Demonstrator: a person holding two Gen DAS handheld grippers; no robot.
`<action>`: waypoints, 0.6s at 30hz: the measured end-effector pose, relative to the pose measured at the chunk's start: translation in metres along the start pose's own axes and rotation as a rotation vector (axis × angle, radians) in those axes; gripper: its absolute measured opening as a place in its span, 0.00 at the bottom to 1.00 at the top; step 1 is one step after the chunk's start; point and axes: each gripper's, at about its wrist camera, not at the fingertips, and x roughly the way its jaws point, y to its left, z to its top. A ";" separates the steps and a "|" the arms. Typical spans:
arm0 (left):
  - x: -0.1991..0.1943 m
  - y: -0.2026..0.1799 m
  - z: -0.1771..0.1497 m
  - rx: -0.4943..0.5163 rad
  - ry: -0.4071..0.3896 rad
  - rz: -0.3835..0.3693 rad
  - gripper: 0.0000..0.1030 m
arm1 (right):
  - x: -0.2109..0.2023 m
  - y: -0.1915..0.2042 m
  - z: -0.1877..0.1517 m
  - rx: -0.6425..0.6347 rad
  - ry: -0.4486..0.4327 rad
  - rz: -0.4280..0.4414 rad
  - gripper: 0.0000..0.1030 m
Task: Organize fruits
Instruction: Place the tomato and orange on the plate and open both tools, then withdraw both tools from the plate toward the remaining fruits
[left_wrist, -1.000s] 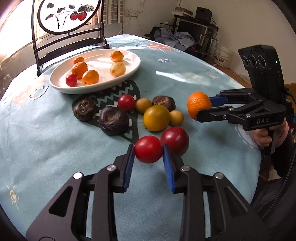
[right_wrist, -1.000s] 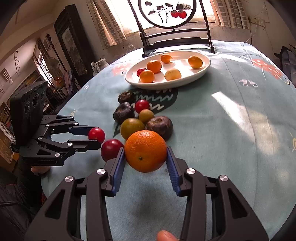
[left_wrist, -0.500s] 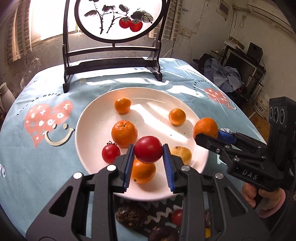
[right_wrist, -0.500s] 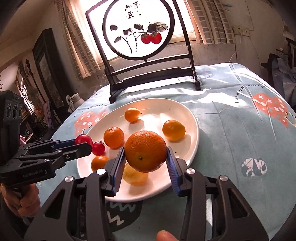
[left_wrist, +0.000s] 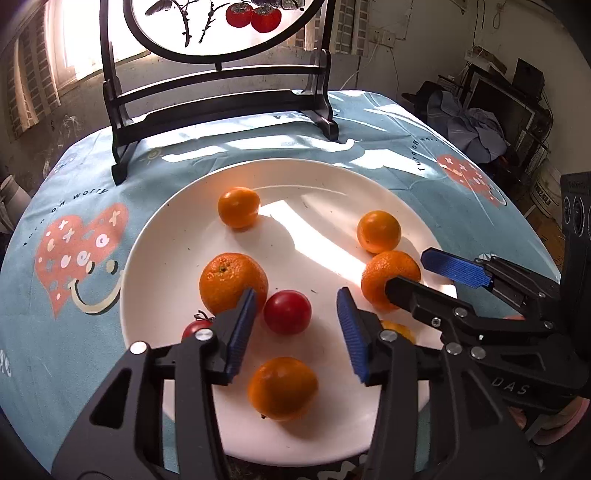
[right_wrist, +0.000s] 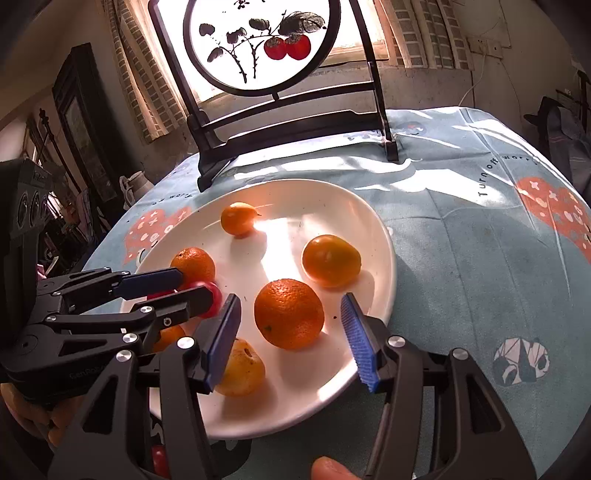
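Note:
A white plate (left_wrist: 184, 221) (right_wrist: 373, 229) holds several oranges and tomatoes. My left gripper (left_wrist: 295, 325) is open over the plate; a red tomato (left_wrist: 287, 312) lies on the plate between its fingers, free of the pads. My right gripper (right_wrist: 290, 332) is open; a large orange (right_wrist: 289, 314) rests on the plate between its fingers, untouched. In the left wrist view the right gripper (left_wrist: 428, 273) shows at the right around that orange (left_wrist: 384, 275). In the right wrist view the left gripper (right_wrist: 184, 284) shows at the left.
A dark wooden stand with a round persimmon painting (left_wrist: 221, 96) (right_wrist: 280, 110) stands on the table behind the plate. The table has a light blue printed cloth (right_wrist: 480, 240). A yellow fruit (right_wrist: 242, 367) lies at the plate's near side. Furniture and clutter stand beyond the table's right edge (left_wrist: 498, 110).
Both grippers moved down to the plate and opened. The tomato left the left gripper and the orange left the right gripper; both now lie on the plate.

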 end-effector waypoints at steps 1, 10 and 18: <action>-0.007 0.004 0.000 -0.019 -0.012 0.037 0.75 | -0.006 0.000 0.001 0.002 -0.014 0.000 0.62; -0.083 0.038 -0.060 -0.124 -0.108 0.053 0.97 | -0.070 0.030 -0.034 -0.091 -0.043 0.117 0.64; -0.094 0.059 -0.112 -0.145 -0.118 0.208 0.97 | -0.109 0.076 -0.102 -0.336 0.027 0.251 0.64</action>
